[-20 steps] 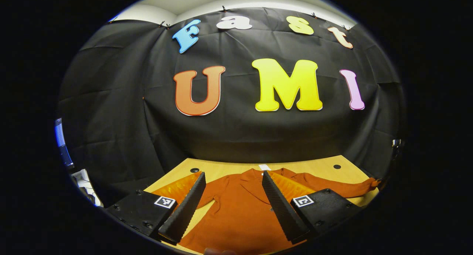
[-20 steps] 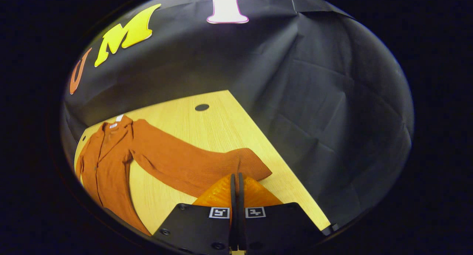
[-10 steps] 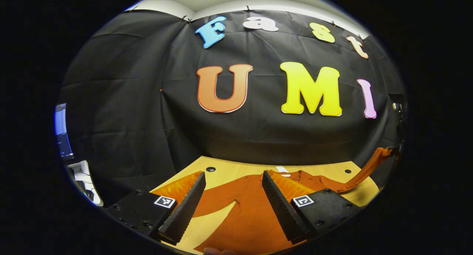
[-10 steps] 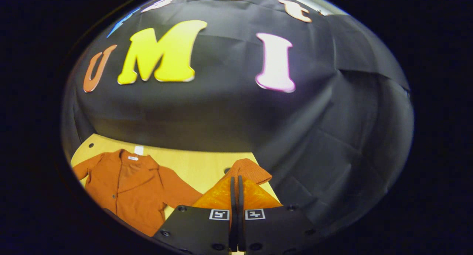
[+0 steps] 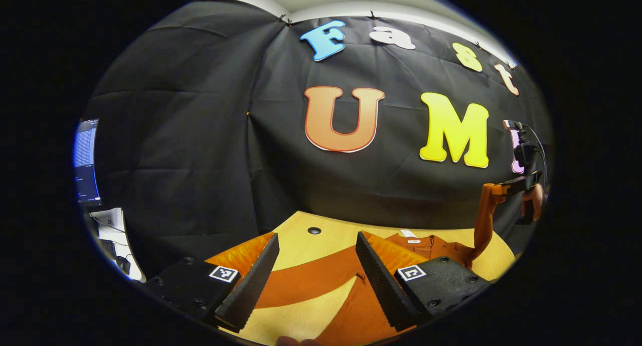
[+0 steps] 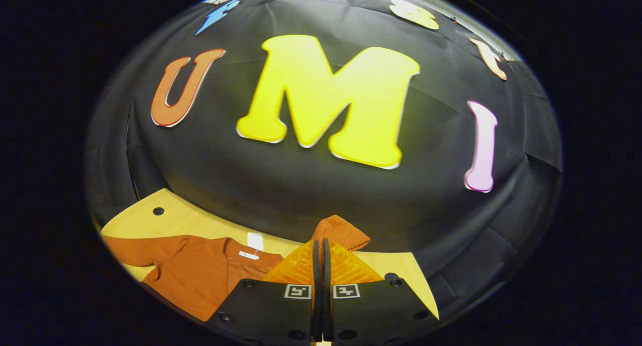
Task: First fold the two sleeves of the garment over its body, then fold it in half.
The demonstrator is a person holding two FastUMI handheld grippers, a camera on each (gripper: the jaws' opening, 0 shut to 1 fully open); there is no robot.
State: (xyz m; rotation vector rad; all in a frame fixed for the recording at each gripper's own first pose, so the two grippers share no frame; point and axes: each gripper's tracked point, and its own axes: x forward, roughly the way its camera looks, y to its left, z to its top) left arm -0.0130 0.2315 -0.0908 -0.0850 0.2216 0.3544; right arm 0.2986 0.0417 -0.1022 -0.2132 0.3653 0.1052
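— How does the garment point(image 6: 195, 273) look?

— Rust-orange, lying collar-up on the wooden table point(image 6: 185, 220), a white tag at its neck. One sleeve point(image 5: 306, 281) lies flat across the table away from the body; the other sleeve point(image 5: 482, 220) is lifted clear off the table, rising from the shoulder.

— And the room around the table?

— Black cloth wall behind it, dark round holes near the table's far corners, a lit screen point(image 5: 84, 160) off beyond the table's left end.

— The fingers?

— The left gripper point(image 5: 316, 278) stands wide apart above the flat sleeve, holding nothing. The right gripper point(image 6: 321, 266) is pressed together with the ribbed cuff point(image 6: 338, 233) poking out past its tips; it seems pinched, though the contact is hidden.
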